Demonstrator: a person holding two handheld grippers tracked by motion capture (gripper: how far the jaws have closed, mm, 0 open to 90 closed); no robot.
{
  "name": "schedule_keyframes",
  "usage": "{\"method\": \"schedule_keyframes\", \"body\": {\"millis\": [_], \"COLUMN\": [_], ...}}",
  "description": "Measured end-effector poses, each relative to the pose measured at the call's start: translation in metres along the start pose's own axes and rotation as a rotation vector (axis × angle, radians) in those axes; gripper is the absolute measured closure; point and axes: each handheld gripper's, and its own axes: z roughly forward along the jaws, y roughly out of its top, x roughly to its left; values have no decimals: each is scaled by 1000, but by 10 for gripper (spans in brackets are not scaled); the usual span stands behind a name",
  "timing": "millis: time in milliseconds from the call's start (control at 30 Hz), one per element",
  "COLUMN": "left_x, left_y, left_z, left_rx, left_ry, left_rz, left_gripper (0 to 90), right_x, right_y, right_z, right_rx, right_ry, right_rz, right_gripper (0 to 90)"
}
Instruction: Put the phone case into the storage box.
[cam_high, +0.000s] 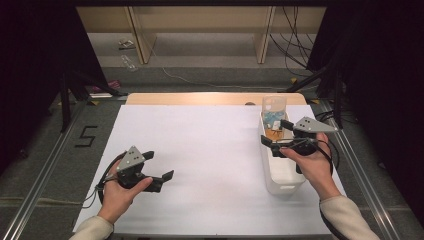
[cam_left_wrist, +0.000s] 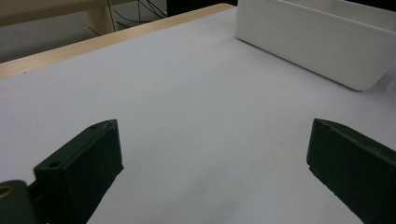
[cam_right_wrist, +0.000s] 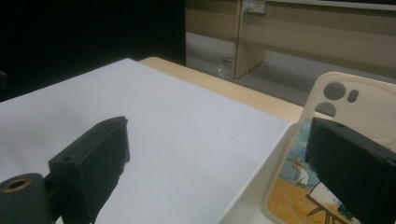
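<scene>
A long white bin (cam_high: 282, 172) lies along the table's right side. At its far end a pale translucent phone case (cam_high: 274, 105) stands upright, with a painted phone case (cam_high: 273, 131) leaning in front of it. My right gripper (cam_high: 275, 133) hovers open over that end of the bin, nothing between its jaws. In the right gripper view the pale case (cam_right_wrist: 369, 100) shows camera cut-outs, and the painted case (cam_right_wrist: 292, 186) sits below it inside the bin's rim (cam_right_wrist: 261, 179). My left gripper (cam_high: 159, 165) is open and empty, low over the white table's front left.
The white table top (cam_high: 210, 150) has a wooden strip (cam_high: 200, 98) along its far edge. In the left gripper view the bin (cam_left_wrist: 317, 46) lies ahead to the right, beyond bare table. Metal rails and dark curtains flank the table; cables lie on the floor behind.
</scene>
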Motion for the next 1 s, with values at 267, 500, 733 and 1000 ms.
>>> {"method": "schedule_keyframes", "body": {"millis": [267, 500, 733, 1000], "left_x": [0, 0, -1, -1], "left_y": [0, 0, 0, -1], "left_z": [-1, -3, -3, -4], "left_rx": [-1, -9, -7, -8], "left_ry": [0, -5, -3, -1], "left_rz": [2, -8, -8, -6], "left_gripper": [30, 28, 27, 26], "right_x": [10, 15, 21, 25], "right_y": [-12, -19, -19, -19], "right_z": [-7, -15, -23, -32], "right_rx": [3, -7, -22, -32], "right_ry": [26, 32, 43, 48], "right_rz": [-14, -21, -27, -25], "right_gripper": [86, 99, 109, 109]}}
